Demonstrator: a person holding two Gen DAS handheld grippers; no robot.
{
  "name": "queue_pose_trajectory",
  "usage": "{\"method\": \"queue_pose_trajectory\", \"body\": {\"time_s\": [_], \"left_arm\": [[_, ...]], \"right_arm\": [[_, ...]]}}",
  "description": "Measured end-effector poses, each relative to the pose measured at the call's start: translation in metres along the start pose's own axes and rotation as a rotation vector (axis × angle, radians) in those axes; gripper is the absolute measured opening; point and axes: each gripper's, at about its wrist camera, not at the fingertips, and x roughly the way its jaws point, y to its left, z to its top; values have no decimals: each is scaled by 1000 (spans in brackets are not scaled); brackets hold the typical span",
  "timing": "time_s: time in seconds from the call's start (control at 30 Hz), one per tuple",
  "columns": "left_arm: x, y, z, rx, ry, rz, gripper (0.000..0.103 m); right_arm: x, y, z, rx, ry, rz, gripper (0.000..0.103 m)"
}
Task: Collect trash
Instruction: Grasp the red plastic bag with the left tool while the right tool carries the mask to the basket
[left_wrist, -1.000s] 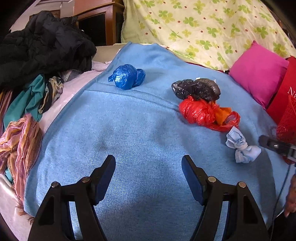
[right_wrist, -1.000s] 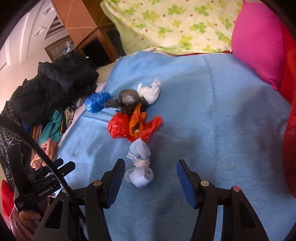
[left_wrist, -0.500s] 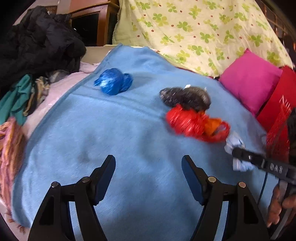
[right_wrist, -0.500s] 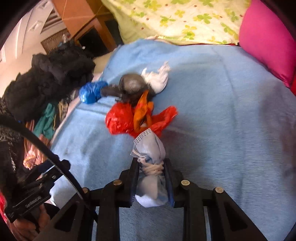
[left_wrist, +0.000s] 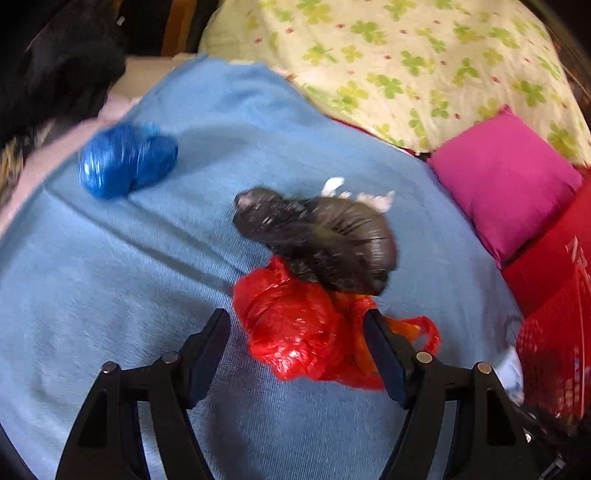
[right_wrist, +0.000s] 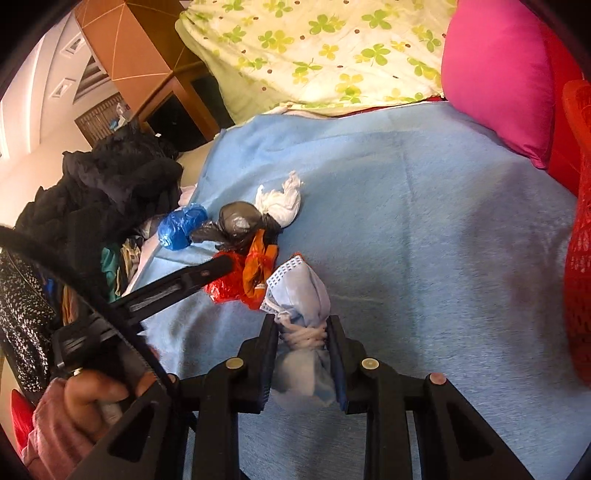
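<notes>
While right gripper (right_wrist: 301, 334) clamps mask bundle (right_wrist: 299, 295), no writing legible

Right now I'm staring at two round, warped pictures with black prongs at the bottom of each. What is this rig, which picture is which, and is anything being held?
No robot here: a person carries a two-finger claw in each hand, with a wide-angle camera on each looking along its fingers. One picture is from the left claw, whose jaws are closing around a red plastic bag on the blue blanket, not pressing it yet. The other is from the right claw, shut on a rolled-up blue face mask. Also lying there: a blue bag, a black bag and a white tissue wad. A red mesh basket stands at the right.
</notes>
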Motion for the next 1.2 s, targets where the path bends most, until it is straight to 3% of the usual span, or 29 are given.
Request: {"method": "queue_pose_trajectory", "body": {"time_s": [0.03, 0.13, 0.27, 0.6, 0.87, 1.2], "left_arm": [[3, 4, -1, -26, 11, -19, 51], [-2, 9, -7, -36, 0, -22, 46], [-35, 3, -16, -5, -64, -13, 45], [-114, -11, -35, 76, -179, -9, 45], [-156, -54, -40, 225, -274, 15, 45], [-180, -120, -44, 406, -359, 114, 46]], "right_arm": [[-1, -2, 0, 3, -2, 0, 28], [-5, -6, 1, 16, -6, 1, 28], [-19, -5, 3, 15, -51, 8, 28], [-79, -4, 7, -22, -275, 65, 28], [-110, -6, 7, -34, -374, 60, 28], [-136, -19, 11, -17, -462, 53, 28]]}}
